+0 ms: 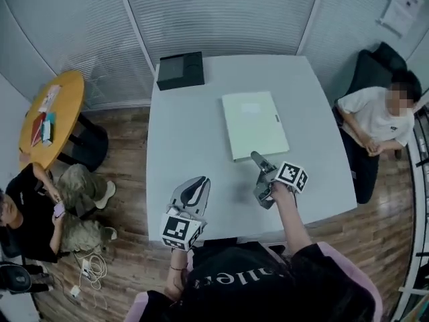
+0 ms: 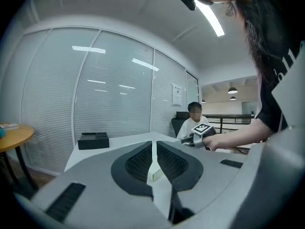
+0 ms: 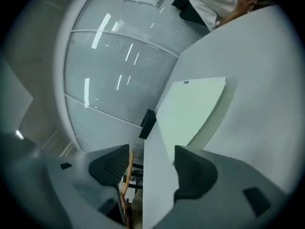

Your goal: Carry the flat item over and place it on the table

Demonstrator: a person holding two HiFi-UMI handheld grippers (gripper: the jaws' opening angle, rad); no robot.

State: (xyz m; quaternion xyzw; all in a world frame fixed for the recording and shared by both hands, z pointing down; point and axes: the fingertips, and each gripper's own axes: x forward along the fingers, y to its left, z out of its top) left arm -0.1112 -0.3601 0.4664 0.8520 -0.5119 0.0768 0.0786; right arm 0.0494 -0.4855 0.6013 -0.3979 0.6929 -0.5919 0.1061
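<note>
Head view has the pale green folder [image 1: 255, 124] lying flat mid-table [image 1: 188, 146], just ahead of the right gripper [image 1: 258, 180], left gripper [image 1: 194, 188] near the front edge — left gripper view shows jaws together, empty — right gripper view shows jaws wide apart, nothing between, folder beyond.

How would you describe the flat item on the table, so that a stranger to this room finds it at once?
Find the large white table in the middle of the room. Near its centre, a little right, lies the flat item, a thin pale green rectangle. Its neighbour, the black box at the far left corner, is dark and thicker.
</note>
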